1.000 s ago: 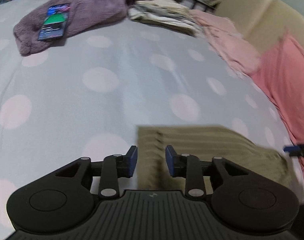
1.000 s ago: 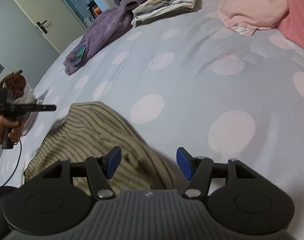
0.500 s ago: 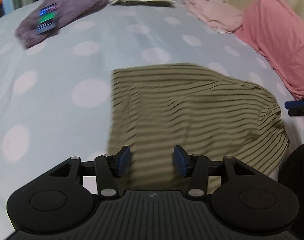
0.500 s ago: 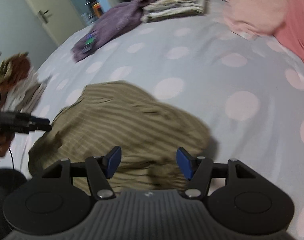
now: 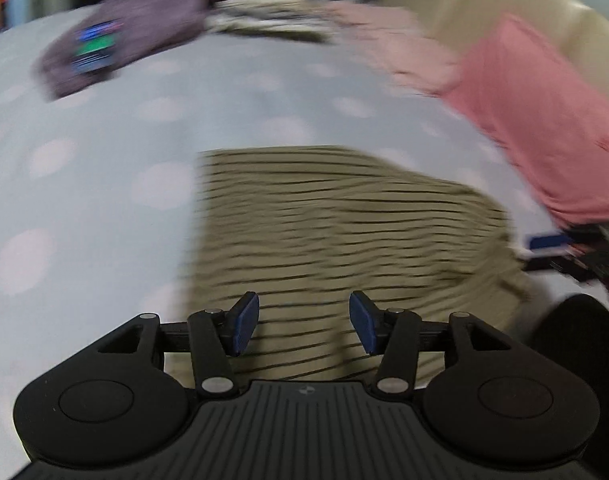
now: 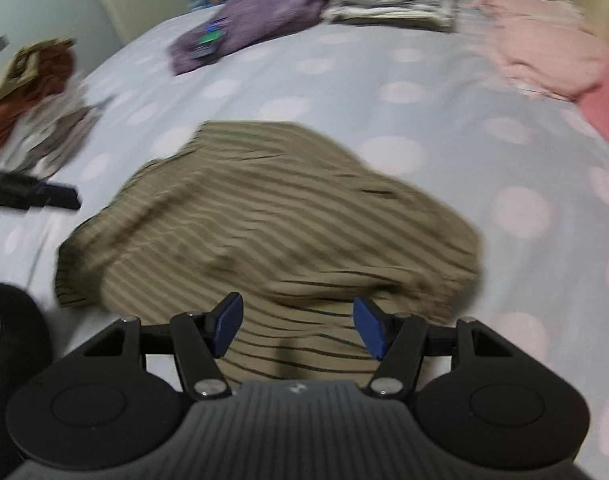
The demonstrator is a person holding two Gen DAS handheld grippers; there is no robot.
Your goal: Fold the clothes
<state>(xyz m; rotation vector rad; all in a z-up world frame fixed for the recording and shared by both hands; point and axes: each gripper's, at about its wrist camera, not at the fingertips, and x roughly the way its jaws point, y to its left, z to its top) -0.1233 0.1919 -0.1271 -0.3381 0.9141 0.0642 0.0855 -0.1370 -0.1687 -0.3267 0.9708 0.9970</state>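
An olive garment with thin dark stripes (image 5: 336, 232) (image 6: 264, 216) lies rumpled on the polka-dot bedsheet (image 5: 104, 168) (image 6: 424, 92). My left gripper (image 5: 302, 328) hovers over the garment's near edge, open, nothing between its blue pads. My right gripper (image 6: 296, 326) is open too, above the near part of the same garment. The right gripper's tip shows at the right edge of the left wrist view, and the left gripper's tip at the left edge of the right wrist view. Both views are motion-blurred.
A purple towel (image 6: 264, 12) with a lit phone (image 6: 210, 38) on it lies at the back. A stack of folded clothes (image 6: 388, 0) sits beside it. A pink garment (image 6: 544, 56) and pink pillow (image 5: 544, 120) lie right. A clothes pile (image 6: 36, 100) lies left.
The left gripper opened wider and let go of the striped garment, which now lies spread on the bed. Both grippers pulled back toward the near edge; more of the garment is in view.
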